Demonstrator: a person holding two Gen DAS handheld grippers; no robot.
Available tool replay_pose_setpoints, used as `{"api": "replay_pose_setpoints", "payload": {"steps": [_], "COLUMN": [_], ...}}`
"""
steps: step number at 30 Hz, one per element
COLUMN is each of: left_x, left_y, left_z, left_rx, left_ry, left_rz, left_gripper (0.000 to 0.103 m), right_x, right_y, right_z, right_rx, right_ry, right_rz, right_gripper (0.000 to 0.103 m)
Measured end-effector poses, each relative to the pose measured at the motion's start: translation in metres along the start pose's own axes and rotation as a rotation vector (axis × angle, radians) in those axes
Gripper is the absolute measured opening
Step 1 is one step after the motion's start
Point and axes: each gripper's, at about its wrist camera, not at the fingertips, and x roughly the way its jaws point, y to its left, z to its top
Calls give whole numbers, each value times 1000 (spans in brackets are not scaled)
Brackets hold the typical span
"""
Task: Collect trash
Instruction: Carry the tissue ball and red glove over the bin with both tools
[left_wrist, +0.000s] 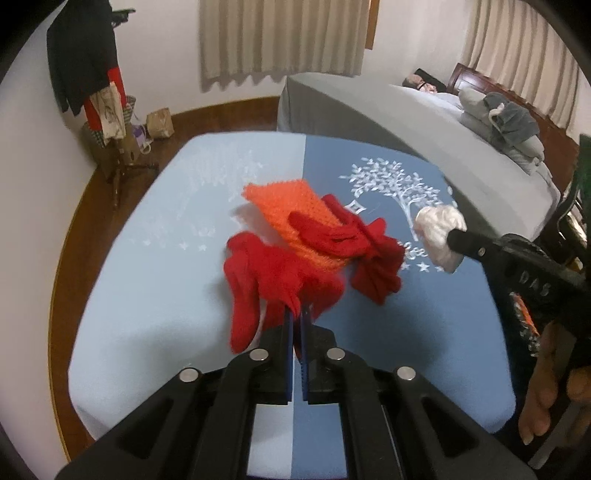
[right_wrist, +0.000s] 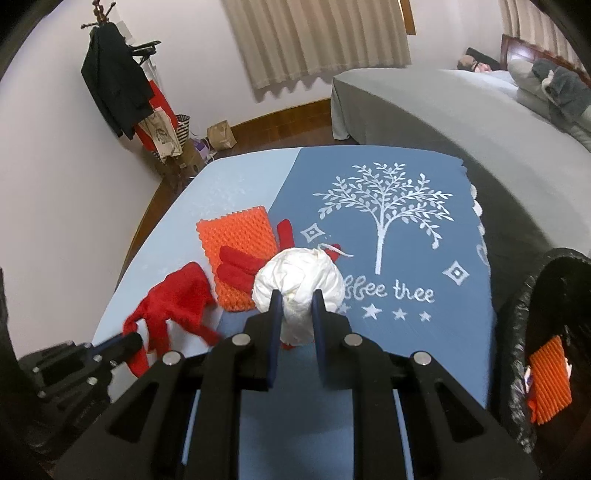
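My left gripper (left_wrist: 297, 314) is shut on a red glove (left_wrist: 266, 280) and lifts it a little off the blue tablecloth (left_wrist: 147, 266). The glove also shows in the right wrist view (right_wrist: 173, 302). My right gripper (right_wrist: 297, 301) is shut on a white crumpled wad (right_wrist: 299, 284), held above the cloth; the wad also shows in the left wrist view (left_wrist: 439, 230). A second red glove (left_wrist: 354, 240) lies across an orange foam net (left_wrist: 291, 206) on the cloth.
A black-lined trash bin (right_wrist: 546, 332) at the table's right edge holds an orange foam net (right_wrist: 548, 384). A grey bed (right_wrist: 461, 110) stands behind the table. A coat stand (right_wrist: 118, 85) and bags are at the back left.
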Motion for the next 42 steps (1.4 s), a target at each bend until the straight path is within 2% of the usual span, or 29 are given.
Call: {"api": "replay_pose_setpoints", "payload": {"steps": [10, 24, 33, 42], "left_x": [-49, -79, -88, -102], "left_y": [-25, -90, -143, -203], "left_z": [2, -6, -1, 4], "left_rx": [38, 106, 139, 218], "left_ry": [-66, -70, -61, -85], "left_rz": [-12, -51, -69, -121], "left_gripper": [3, 3, 3, 3], "right_x": [-48, -105, -138, -166], "right_y": [-12, -55, -84, -124], "right_z": [-16, -43, -50, -55], "right_rx": [15, 69, 81, 107], "right_ry": [-23, -41, -67, -93], "right_rz": [-28, -74, -123, -185], "right_gripper": [16, 16, 16, 16]}}
